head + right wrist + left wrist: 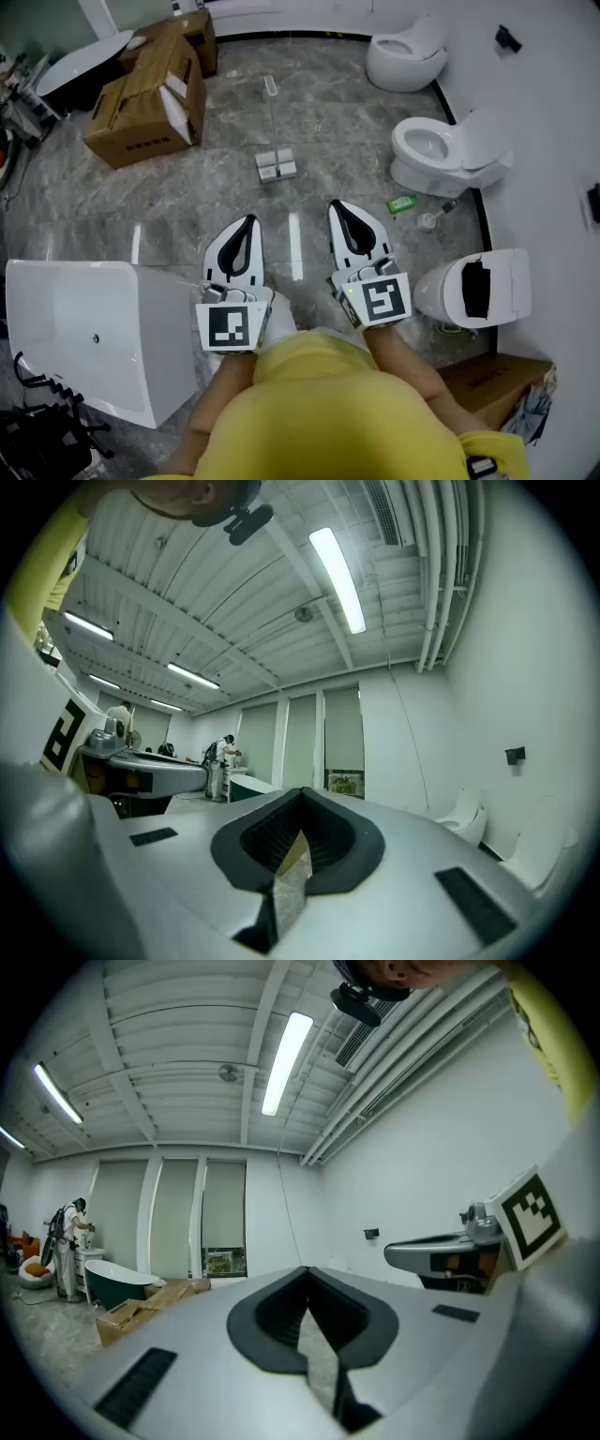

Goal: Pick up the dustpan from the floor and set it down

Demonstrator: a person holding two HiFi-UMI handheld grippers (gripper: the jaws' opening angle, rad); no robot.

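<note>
Both tools are held level over the grey marble-patterned floor (187,216). The left gripper (246,225) has its dark-padded jaws drawn together at the tips with nothing between them, which its own view (306,1271) confirms. The right gripper (302,793), beside it in the head view (337,208), is likewise fully closed and empty.

The pale grey long-handled dustpan (276,168) sits on the floor ahead of both grippers, roughly between their two lines and well apart from either. Its thin handle (272,117) stands up from the pan, its top end leaning away from the grippers. Neither gripper view takes it in, since both look out level at the far wall.

The step in hand looks like the approach, with no grasp begun. To do it well:

- Choose one gripper. The left lies a little closer to the dustpan's line.
- Spread its jaws before arriving.
- Tip it down so its camera finds the handle.
- Close squarely across the slim handle, partway up rather than at the very tip, so the pan hangs steady and does not twist.
- Lift straight, then lower until the pan lies flat before letting go.
- Keep clear of the brown cardboard boxes (150,94) ahead-left of the left gripper and the white ceramic toilet (450,155) ahead-right of the right gripper.
</note>
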